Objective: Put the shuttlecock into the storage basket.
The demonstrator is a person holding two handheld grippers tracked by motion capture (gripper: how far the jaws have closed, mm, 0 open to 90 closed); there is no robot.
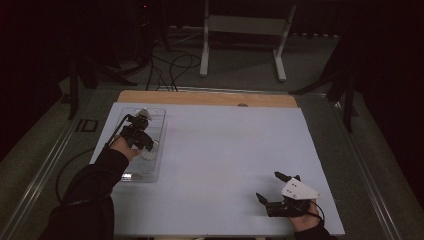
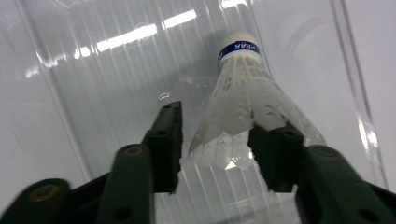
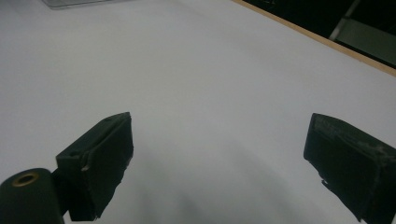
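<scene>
- The left hand-held gripper (image 2: 215, 135) hangs over the clear tray (image 1: 156, 150) at the counter's (image 1: 230, 165) left side, jaws part open.
- The shuttlecock (image 2: 245, 107) lies in the tray, cork end away. Its skirt sits between the jaws; the right jaw overlaps it, and whether it presses I cannot tell.
- Risk: lifting away now could snag the skirt and drag the shuttlecock out, or tip the light tray.
- The right hand-held gripper (image 1: 277, 192) rests wide open and empty at the near right.
</scene>
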